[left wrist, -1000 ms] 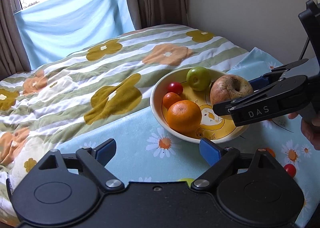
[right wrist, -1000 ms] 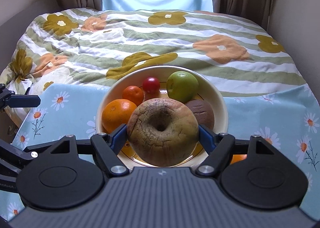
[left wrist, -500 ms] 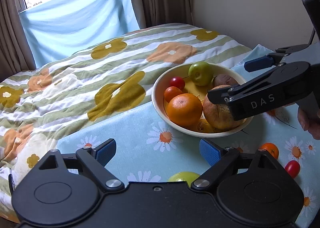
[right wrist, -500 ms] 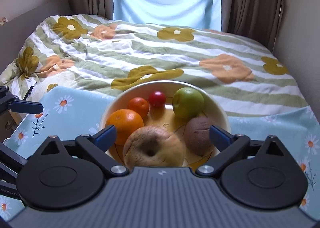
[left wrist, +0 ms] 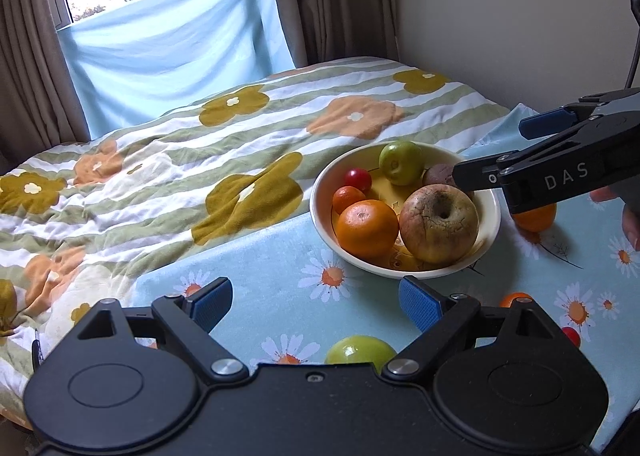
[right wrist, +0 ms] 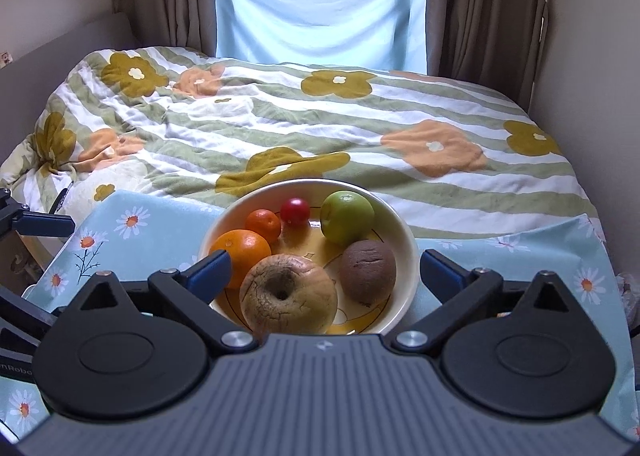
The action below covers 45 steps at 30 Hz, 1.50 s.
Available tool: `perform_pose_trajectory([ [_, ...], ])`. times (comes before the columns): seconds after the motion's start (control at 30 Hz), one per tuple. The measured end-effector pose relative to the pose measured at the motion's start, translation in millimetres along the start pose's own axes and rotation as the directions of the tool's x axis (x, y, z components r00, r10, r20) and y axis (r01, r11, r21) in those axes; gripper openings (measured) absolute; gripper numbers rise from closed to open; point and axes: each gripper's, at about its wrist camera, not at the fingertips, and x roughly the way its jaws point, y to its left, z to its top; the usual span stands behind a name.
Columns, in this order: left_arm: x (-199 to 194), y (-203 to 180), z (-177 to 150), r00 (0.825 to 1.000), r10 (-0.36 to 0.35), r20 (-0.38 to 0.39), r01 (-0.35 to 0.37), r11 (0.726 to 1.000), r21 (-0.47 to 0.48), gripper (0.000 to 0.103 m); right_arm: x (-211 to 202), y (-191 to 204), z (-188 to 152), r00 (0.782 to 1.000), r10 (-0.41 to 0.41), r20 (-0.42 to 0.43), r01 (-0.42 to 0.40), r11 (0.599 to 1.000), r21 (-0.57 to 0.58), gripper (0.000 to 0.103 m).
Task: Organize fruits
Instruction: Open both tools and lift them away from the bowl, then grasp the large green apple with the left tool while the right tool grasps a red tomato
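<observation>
Green fruit (left wrist: pixel 360 350) half hidden behind left gripper (left wrist: pixel 316 298).

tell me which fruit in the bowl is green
The green apple at the bowl's far side; the other fruits there are red, orange, brown or tan.

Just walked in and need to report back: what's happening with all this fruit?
Someone with two handheld grippers is gathering fruit into a bowl. The right gripper is open above the wrinkled apple lying in the bowl. The left gripper is open and empty. A green apple and small orange fruits lie on the daisy cloth.
</observation>
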Motion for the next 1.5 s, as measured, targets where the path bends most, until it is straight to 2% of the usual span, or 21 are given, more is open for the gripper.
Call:
perform_pose_trajectory([
  [0.3, -41, -16, 3, 0.995, 0.086, 0.050, -0.085, 0.996, -0.027, 0.093, -40, -2, -1, 1.000, 0.022, 0.020, -0.022, 1.000, -0.016, 0.103],
  [0.53, -79, -33, 1, 0.986, 0.147, 0.076, -0.140, 0.986, -0.090, 0.093, -85, -9, -2, 0.997, 0.059, 0.049, -0.057, 0.997, -0.047, 0.103],
  [0.87, -116, -58, -23, 0.970, 0.236, 0.064, -0.222, 0.960, -0.173, 0.094, -128, -18, -23, 0.988, 0.145, 0.051, -0.140, 0.986, -0.093, 0.103],
  [1.03, -120, -68, -37, 0.974, 0.223, 0.033, -0.214, 0.962, -0.171, 0.094, -135, -19, -43, 0.987, 0.160, 0.028, -0.158, 0.985, -0.073, 0.103],
  [1.23, -111, -69, -52, 0.986, 0.168, -0.003, -0.167, 0.976, -0.143, 0.094, -137, -18, -68, 0.990, 0.138, -0.012, -0.138, 0.990, -0.023, 0.103],
  [1.5, -77, -55, -65, 0.995, 0.085, -0.048, -0.090, 0.989, -0.116, 0.094, -120, -12, -100, 0.995, 0.066, -0.078, -0.059, 0.995, 0.085, 0.103],
])
